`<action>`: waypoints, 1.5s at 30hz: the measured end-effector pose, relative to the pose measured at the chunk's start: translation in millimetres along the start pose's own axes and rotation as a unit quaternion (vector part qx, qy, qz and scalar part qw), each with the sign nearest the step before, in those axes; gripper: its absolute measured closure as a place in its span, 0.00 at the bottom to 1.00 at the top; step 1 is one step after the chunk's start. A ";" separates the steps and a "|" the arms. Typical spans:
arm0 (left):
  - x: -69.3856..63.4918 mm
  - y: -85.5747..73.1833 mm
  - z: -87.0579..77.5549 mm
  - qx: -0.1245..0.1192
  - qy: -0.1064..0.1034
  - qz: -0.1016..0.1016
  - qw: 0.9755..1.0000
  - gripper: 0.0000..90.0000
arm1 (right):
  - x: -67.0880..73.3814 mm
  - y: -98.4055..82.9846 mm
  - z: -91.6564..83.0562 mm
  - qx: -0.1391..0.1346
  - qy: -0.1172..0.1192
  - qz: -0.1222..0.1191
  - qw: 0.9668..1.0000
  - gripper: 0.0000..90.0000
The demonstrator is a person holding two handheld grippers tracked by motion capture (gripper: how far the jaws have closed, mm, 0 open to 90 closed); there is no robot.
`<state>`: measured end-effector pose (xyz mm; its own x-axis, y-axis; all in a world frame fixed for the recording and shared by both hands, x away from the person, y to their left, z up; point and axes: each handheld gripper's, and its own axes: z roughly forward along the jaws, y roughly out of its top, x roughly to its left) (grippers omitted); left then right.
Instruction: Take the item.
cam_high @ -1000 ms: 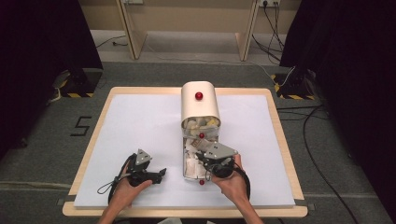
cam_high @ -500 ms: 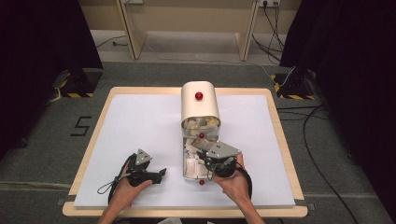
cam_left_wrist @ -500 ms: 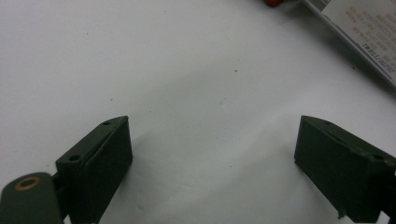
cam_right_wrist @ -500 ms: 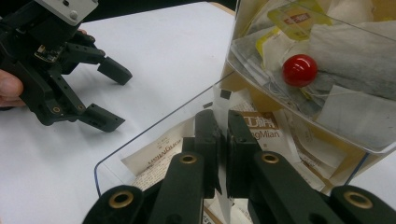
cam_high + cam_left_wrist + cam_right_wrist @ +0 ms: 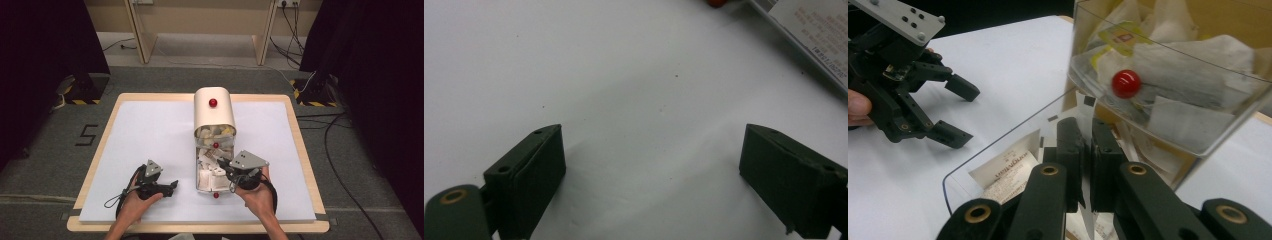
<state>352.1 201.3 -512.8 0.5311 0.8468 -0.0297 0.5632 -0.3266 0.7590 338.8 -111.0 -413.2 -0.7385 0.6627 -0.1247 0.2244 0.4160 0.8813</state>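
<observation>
A cream box (image 5: 214, 112) with a red knob (image 5: 213, 103) on top lies in the middle of the table. Two clear drawers of paper sachets slide out of its front. The upper drawer (image 5: 1168, 75) has a red knob (image 5: 1126, 83). The lower drawer (image 5: 204, 176) is pulled out toward me, and its own knob (image 5: 216, 195) is at the near end. My right gripper (image 5: 1087, 132) reaches into the lower drawer from its right side, jaws shut together over the sachets (image 5: 1007, 170). I cannot tell whether a sachet is pinched. My left gripper (image 5: 172, 186) rests open on the white sheet, left of the drawer.
A white sheet (image 5: 150, 130) covers the wooden table (image 5: 295, 125). In the left gripper view a printed sachet (image 5: 814, 25) and a bit of red knob (image 5: 716, 2) sit at the top right. Cables and stands lie on the floor around the table.
</observation>
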 end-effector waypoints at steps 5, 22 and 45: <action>-0.1 0.0 0.0 0.000 0.000 0.000 1.000 0.12 | -4.7 -2.0 -5.1 -0.003 -0.006 0.005 1.000 0.96; 0.0 0.0 0.0 0.000 0.000 0.000 1.000 0.12 | -28.6 -4.3 -31.2 -0.021 -0.039 0.026 0.999 0.96; 0.1 0.0 0.0 0.000 0.000 0.000 1.000 0.12 | -66.3 -23.9 -37.9 -0.011 -0.088 0.061 0.994 0.96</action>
<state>352.1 201.3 -512.8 0.5308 0.8469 -0.0306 0.5642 -0.3262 0.7584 358.3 -188.5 -408.7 -0.5836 0.8067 -0.0927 0.2892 0.3132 0.9046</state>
